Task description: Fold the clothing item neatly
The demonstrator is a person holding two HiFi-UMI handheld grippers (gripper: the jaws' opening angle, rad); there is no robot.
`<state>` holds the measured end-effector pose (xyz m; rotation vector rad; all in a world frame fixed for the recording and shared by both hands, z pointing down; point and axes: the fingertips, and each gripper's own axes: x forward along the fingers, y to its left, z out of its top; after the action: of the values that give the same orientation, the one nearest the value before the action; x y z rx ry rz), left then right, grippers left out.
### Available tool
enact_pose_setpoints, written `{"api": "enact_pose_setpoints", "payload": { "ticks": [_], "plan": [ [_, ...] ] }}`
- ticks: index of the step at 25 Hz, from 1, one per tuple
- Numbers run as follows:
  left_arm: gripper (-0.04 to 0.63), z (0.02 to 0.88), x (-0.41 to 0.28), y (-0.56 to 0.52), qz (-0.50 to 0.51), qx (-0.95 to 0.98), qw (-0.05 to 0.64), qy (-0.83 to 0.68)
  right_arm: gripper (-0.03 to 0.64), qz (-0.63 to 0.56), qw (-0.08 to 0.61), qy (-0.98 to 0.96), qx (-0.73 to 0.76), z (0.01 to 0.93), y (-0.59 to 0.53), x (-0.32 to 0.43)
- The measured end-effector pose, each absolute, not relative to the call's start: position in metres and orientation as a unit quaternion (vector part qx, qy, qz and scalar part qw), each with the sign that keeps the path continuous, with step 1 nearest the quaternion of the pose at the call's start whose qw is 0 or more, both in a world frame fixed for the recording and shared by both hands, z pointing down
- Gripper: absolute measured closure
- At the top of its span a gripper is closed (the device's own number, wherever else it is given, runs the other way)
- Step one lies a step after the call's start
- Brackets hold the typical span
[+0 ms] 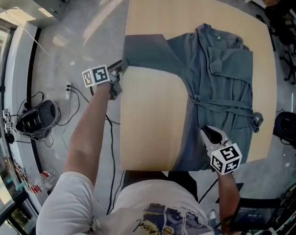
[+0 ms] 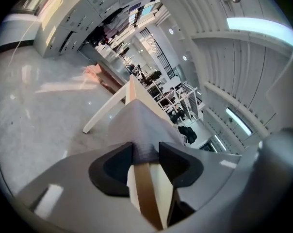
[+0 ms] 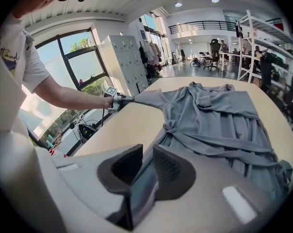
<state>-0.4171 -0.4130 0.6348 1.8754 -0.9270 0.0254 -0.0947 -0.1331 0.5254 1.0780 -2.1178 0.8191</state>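
garment (image 1: 221,92): light, limp grey cloth, likely slides on table (image 1: 148,116)
left gripper (image 1: 124,62): pinching sleeve end (image 1: 138,50), upper left
right gripper (image 1: 205,131): clamped on lower edge (image 1: 194,153)
hold: edges and corners, I'd say

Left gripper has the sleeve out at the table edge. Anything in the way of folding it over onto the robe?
Nothing visible. Between the sleeve in the left gripper and the rest of the robe lies only bare table.
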Motion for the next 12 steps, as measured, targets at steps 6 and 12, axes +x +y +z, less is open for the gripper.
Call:
{"api": "enact_pose_setpoints", "payload": {
  "ticks": [6,12],
  "plan": [
    [0.486,0.632,-0.425,-0.414,-0.006,0.760,0.502,-0.413,0.561,0.316,0.304,-0.799,0.411,0.530,-0.130,-0.090],
    [0.558,0.614,-0.427,-0.412,0.035,0.776,0.447,-0.443,0.560,0.313,0.294,-0.802,0.415,0.524,-0.129,-0.090]
  ]
}}
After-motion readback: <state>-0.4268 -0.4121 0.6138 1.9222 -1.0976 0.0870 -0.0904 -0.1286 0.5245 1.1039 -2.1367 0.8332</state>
